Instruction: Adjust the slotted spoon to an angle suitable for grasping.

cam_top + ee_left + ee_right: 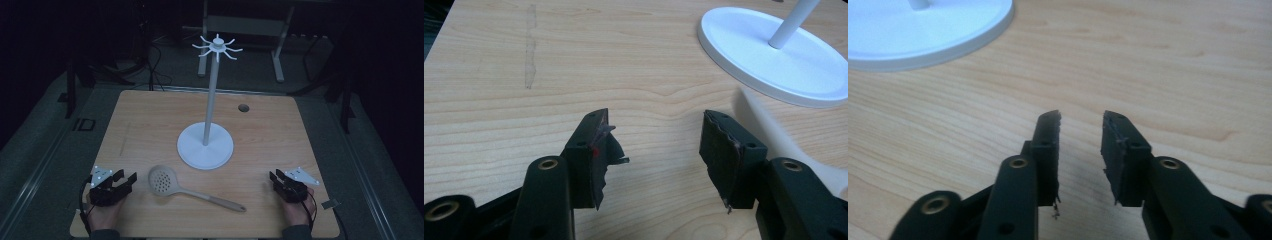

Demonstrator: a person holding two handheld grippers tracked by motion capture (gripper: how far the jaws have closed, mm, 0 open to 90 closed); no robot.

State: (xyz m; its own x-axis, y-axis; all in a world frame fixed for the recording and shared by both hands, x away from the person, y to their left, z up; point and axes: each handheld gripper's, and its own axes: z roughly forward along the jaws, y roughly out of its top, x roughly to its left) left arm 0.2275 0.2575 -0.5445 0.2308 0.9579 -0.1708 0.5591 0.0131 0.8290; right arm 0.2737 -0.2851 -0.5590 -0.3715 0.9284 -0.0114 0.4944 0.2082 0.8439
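From above, the pale slotted spoon (187,187) lies flat on the table (150,115) between my grippers, bowl near my left gripper (116,184), just in front of the white stand (205,145). It looks light, stiff and slick; I'd grab mid-handle. In the left gripper view my jaws stand apart, empty. My right gripper (1081,125) also gapes, holding nothing.

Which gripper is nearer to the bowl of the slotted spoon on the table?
Left. The left gripper sits just left of the slotted spoon bowl, jaws open toward it. The right gripper is farther, beyond the handle's end, open and empty.
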